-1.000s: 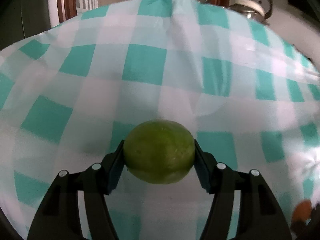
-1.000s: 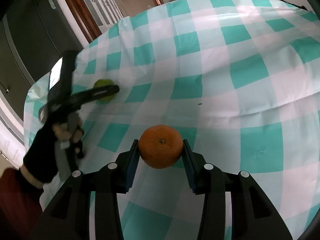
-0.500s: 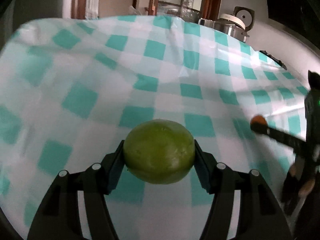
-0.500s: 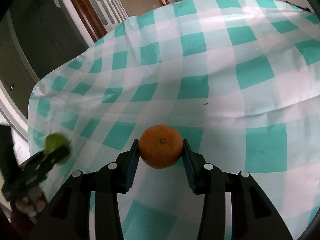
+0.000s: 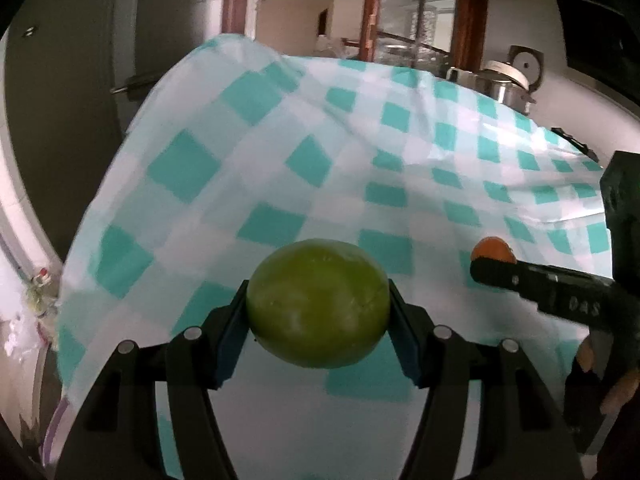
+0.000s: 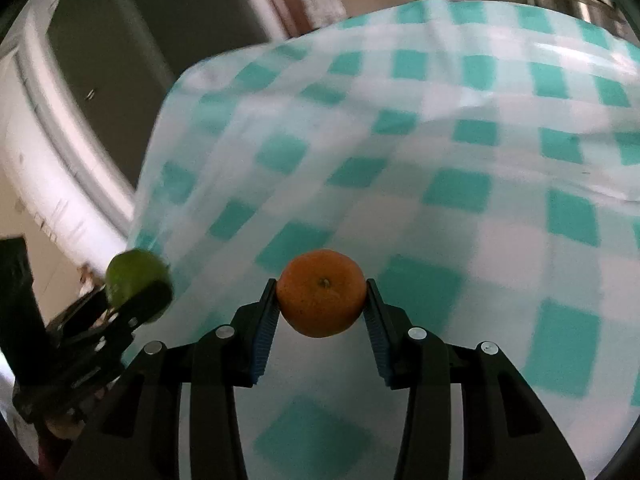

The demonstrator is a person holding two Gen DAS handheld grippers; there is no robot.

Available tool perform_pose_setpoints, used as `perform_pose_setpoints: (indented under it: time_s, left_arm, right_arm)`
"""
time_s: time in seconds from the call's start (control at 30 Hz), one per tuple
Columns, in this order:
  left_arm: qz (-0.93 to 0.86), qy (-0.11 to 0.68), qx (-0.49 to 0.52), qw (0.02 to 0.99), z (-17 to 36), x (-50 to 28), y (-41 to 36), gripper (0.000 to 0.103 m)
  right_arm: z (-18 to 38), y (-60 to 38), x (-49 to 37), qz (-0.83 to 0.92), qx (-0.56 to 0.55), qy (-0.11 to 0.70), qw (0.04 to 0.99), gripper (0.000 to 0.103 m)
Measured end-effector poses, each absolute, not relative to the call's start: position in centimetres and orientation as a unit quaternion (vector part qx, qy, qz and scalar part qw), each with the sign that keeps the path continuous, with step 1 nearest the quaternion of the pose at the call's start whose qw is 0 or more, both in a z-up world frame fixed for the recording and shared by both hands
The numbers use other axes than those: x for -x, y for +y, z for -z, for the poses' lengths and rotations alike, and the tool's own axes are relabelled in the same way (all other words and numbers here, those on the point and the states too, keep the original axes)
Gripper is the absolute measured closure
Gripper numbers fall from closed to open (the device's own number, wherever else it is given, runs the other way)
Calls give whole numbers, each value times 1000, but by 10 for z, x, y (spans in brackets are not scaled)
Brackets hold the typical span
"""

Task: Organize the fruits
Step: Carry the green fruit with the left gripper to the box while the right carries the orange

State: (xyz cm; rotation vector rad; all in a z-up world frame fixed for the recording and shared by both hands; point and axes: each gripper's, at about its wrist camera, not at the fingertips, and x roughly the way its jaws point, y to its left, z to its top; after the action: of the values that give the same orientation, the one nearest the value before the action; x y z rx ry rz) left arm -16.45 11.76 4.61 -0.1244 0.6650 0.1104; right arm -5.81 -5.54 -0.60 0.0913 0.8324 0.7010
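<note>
My left gripper is shut on a round green fruit and holds it in the air above the near left part of the table. My right gripper is shut on a small orange, also held in the air. In the left wrist view the right gripper shows at the right with the orange. In the right wrist view the left gripper shows at the lower left with the green fruit.
A teal and white checked cloth covers the table; its left edge falls off near a dark cabinet. A metal cooker stands beyond the far edge. A white door frame is at the left.
Both grippers have drawn back toward the near left of the table with their fruits still held. The table's left edge and the cabinet have come into view.
</note>
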Motion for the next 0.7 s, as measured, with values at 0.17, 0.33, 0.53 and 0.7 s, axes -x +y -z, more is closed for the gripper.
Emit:
perform_pose_setpoints:
  time_s: [0.17, 0.33, 0.53, 0.7]
  left_arm:
    - [-79, 331, 71, 938, -40, 197, 146, 40]
    - [-116, 333, 68, 933, -36, 236, 177, 40]
    - [-164, 336, 79, 924, -32, 285, 217, 39]
    - [-207, 355, 99, 906, -13, 319, 251, 39]
  right_arm:
    - [10, -10, 88, -368, 0, 402, 838, 61]
    - [10, 31, 118, -405, 39, 399, 821, 61]
    - [9, 76, 164, -461, 94, 385, 794, 61]
    - [11, 107, 209, -517, 141, 365, 761, 61]
